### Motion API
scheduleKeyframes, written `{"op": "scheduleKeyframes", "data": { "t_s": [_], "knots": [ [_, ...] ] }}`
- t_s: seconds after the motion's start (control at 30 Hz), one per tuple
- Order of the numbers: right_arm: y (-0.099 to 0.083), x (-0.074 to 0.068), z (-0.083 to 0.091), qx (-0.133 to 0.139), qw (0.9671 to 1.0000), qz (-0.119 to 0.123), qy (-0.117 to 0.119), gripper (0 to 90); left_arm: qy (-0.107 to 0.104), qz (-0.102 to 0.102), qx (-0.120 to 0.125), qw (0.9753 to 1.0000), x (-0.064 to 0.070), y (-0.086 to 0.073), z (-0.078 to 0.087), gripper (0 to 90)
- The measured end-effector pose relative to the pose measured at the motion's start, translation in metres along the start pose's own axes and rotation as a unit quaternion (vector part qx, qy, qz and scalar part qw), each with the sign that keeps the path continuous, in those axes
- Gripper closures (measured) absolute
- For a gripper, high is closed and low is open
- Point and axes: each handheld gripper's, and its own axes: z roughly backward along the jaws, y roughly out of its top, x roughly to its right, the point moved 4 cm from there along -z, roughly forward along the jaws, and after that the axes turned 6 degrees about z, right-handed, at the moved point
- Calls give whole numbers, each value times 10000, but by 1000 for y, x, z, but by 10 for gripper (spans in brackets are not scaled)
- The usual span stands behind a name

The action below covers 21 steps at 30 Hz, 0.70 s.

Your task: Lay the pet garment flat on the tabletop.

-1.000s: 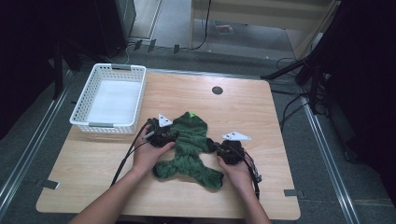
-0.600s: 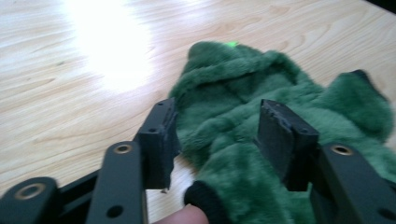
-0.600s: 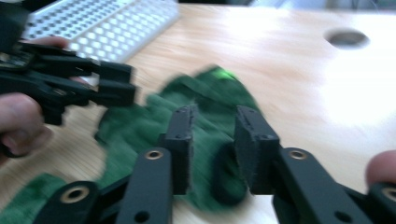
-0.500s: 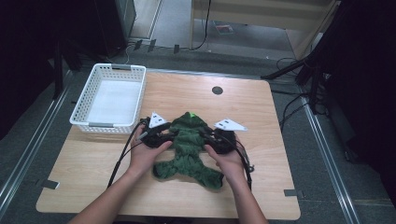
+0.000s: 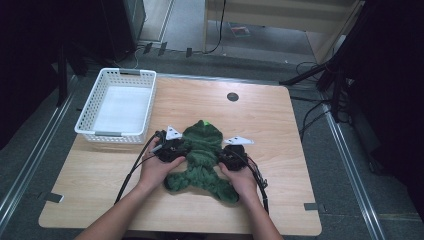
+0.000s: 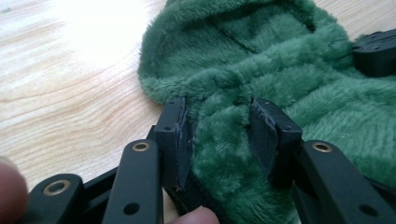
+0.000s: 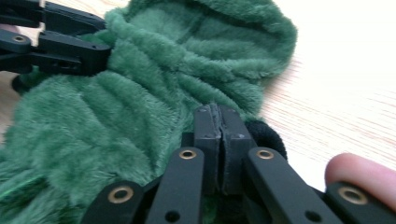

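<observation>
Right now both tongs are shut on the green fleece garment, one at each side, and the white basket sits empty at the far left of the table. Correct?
Not quite. The right tongs are shut on the green fleece garment, but the left gripper view shows the left tongs open, jaws apart with fleece between them. The white basket does sit empty at the far left.

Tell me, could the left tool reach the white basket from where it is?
Probably yes. The left tool sits at the green fuzzy garment, close to the white basket, with only bare table between them. Its jaws are open around the fabric, so letting go looks easy.
</observation>
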Motion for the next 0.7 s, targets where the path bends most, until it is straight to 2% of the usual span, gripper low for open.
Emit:
{"op": "scheduleKeyframes", "data": {
  "t_s": [0.1, 0.2, 0.27, 0.33, 0.47, 0.53, 0.57, 0.7],
  "knots": [
    [1, 2, -2, 56, 9998, 103, -160, 900, 100, 102, 45, 9999, -3, 2, -2, 575],
    [3, 8, -4, 85, 9998, -91, -141, 900, 198, 223, 38, 9995, -5, 6, -5, 574],
    [5, 11, -6, 92, 9997, -173, -121, 900, 283, 175, 24, 9994, -5, 8, -8, 575],
    [8, 14, -9, 70, 9997, -157, -162, 900, 393, 144, 23, 9991, -4, 11, -11, 576],
    [15, 16, -17, 93, 9990, -32, -430, 900, 470, 250, 39, 9986, -7, 18, -17, 573],
    [18, 16, -19, 89, 9992, 32, -391, 882, 456, 328, 36, 9984, -9, 19, -17, 515],
    [19, 15, -18, 162, 9993, 62, -345, 841, 425, 347, 102, 9984, -10, 20, -14, 471],
    [20, 6, 6, 585, 9983, 28, -24, 734, 361, 241, 519, 9977, -7, 19, 12, 413]
  ]
}}
